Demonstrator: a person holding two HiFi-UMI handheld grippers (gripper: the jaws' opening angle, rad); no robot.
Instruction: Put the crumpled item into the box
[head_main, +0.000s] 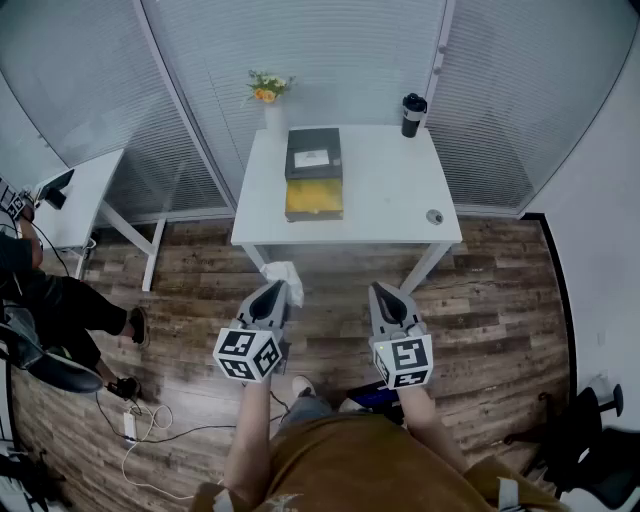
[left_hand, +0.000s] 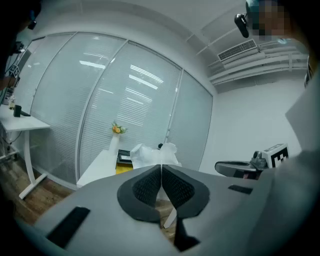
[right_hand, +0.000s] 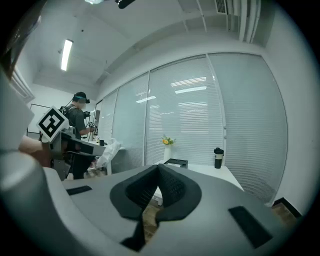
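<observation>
Head view first: where is the crumpled item (head_main: 285, 271)?

It's a white wad pinched at the tip of the left tool (head_main: 273, 289), out over the wooden floor (head_main: 490, 300) and just short of the worktop's (head_main: 390, 190) near edge. It is not in the box (head_main: 314, 172).

Is the grip firm?

Left gripper view shows the left tool (left_hand: 161, 167) with its jaws pressed together on the crumpled item (left_hand: 150, 154), and white folds bulge out beyond the tips.

And the box?

It lies open on the white worktop, left of centre. The black lid (head_main: 313, 153) is on the far side and the yellow inside (head_main: 314, 199) faces the person.

What about the other hand?

The right tool (head_main: 386, 293) is level with the left one and well apart from it, also over the floor. In the right gripper view the right tool (right_hand: 156, 170) has its jaws closed together with nothing between them.

Anything else on the worktop?

A vase of flowers (head_main: 268, 98) is at the far left corner and a black tumbler (head_main: 413, 115) at the far right. A small round thing (head_main: 434, 216) sits near the right front edge; I can't tell what it is.
</observation>
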